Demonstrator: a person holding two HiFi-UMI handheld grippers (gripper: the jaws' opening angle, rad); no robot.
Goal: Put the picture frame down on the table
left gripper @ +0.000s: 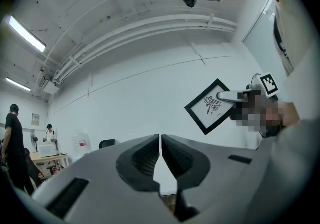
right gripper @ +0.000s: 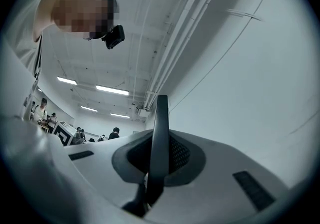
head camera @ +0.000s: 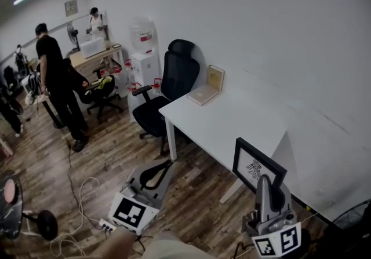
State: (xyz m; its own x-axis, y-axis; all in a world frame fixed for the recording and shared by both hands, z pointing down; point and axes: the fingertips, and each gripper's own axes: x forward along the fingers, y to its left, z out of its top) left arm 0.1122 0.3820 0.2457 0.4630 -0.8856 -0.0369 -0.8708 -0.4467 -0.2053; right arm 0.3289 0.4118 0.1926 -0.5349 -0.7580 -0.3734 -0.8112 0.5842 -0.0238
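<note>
A black picture frame [head camera: 258, 166] [right gripper: 160, 133], with an insect drawing on white inside it, is being pinched by its edge between the jaws of the right gripper [head camera: 265, 185] [right gripper: 159, 155]. In the right gripper view the frame's thin dark edge is being clamped from both sides by the ribbed pads and is being shown edge-on, rising past the jaws. The frame is being held upright at the near end of the white desk [head camera: 232, 119], with its picture side being turned towards the person. Whether its lower edge is touching the desk top cannot be told from the head view. In the left gripper view it is being seen tilted against the white wall [left gripper: 150, 92].

The left gripper [head camera: 164, 166] [left gripper: 160, 155] is being held low over the wooden floor [head camera: 104, 153], to the left of the desk. Its jaws are being pressed together with nothing between them.

At the desk's far corner a tan book [head camera: 207, 91] is being propped against the wall. A black office chair [head camera: 174, 78] is being parked at that end, with a water dispenser [head camera: 144, 58] just behind it. Farther back a person [head camera: 55, 78] in black is being seen standing.
</note>
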